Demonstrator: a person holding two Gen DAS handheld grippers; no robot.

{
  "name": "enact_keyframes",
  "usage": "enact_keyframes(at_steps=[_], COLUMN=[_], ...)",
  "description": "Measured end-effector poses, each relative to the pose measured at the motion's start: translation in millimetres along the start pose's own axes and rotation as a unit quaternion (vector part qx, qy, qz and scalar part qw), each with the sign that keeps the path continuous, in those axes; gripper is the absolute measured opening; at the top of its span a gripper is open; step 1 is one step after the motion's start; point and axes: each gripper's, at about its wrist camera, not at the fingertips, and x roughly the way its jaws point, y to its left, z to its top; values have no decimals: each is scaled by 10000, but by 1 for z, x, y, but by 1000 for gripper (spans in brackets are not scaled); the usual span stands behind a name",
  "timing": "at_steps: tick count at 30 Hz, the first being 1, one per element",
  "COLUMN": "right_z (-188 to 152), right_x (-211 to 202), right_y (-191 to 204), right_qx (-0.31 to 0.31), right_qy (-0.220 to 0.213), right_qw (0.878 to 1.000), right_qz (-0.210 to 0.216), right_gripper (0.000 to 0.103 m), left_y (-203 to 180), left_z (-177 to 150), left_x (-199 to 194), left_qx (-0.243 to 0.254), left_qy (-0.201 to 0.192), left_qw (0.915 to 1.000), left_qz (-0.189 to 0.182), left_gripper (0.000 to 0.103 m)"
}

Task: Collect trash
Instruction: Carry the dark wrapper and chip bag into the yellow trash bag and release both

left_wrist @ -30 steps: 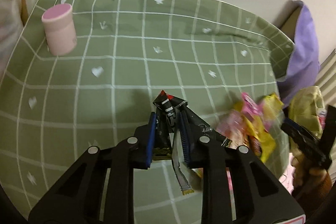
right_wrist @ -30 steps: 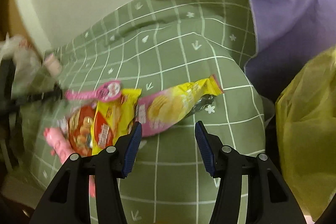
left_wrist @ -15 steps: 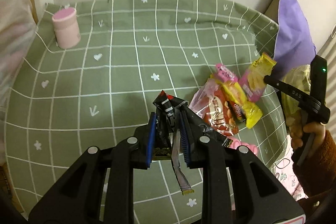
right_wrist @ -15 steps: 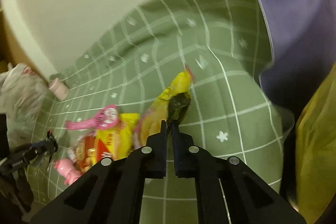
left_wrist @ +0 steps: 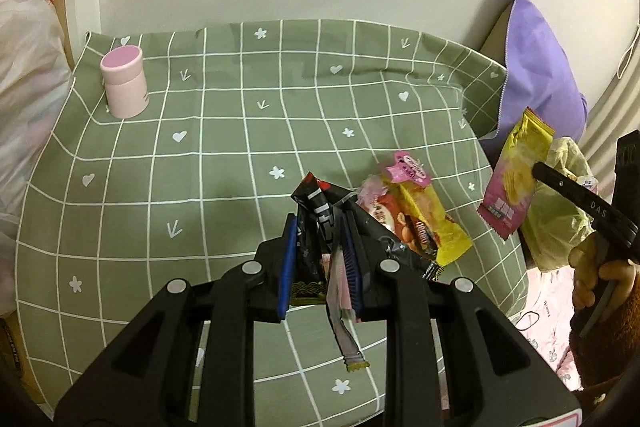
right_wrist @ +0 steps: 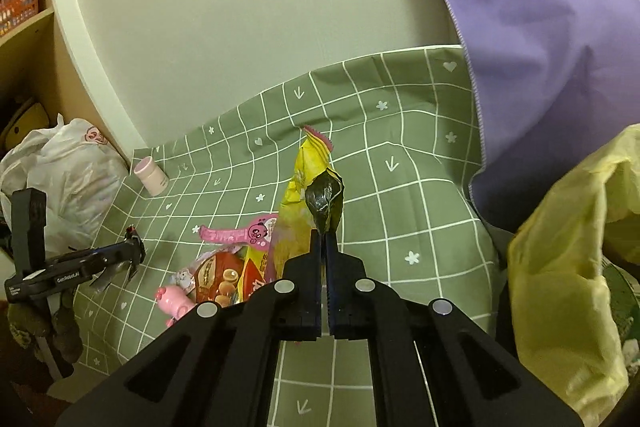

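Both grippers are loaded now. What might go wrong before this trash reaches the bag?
1. The right gripper pinches only an edge of the yellow-pink chip wrapper, so it may slip out.
2. The left gripper holds the black wrappers with a torn strip hanging loose, which might snag on the green tablecloth.

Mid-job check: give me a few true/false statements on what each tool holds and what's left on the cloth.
1. The right tool is shut on the yellow-and-pink wrapper. True.
2. That wrapper lies flat on the green checked cloth. False: it is lifted clear of the cloth, near the yellow bag.
3. The left tool is open and empty. False: it is shut on a black wrapper.
4. Several wrappers remain on the cloth. True.
5. The pink cylinder lies on its side. False: it stands upright at the cloth's far left corner.
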Motion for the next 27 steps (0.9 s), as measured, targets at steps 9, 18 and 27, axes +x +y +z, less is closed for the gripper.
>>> enact_keyframes(at_steps=[9, 18, 27], right_z=[4, 20, 8], right_x=[-35, -115, -205], right_y=[7, -14, -82], right_qx=[-137, -248, 167], right_qy=[-377, -1160, -1740], right_qw=[9991, 9895, 9654], right_qz=[-156, -827, -1936], right_gripper=[4, 4, 4], left_y=[-37, -123, -260], left_z=[33, 88, 103], left_x=[-22, -35, -15], left_qx=[456, 1131, 2074], left_qy=[-543, -1193, -1230], left_qw=[9971, 9803, 9453], left_qz=[-260, -1095, -2199], left_gripper=[21, 21, 21])
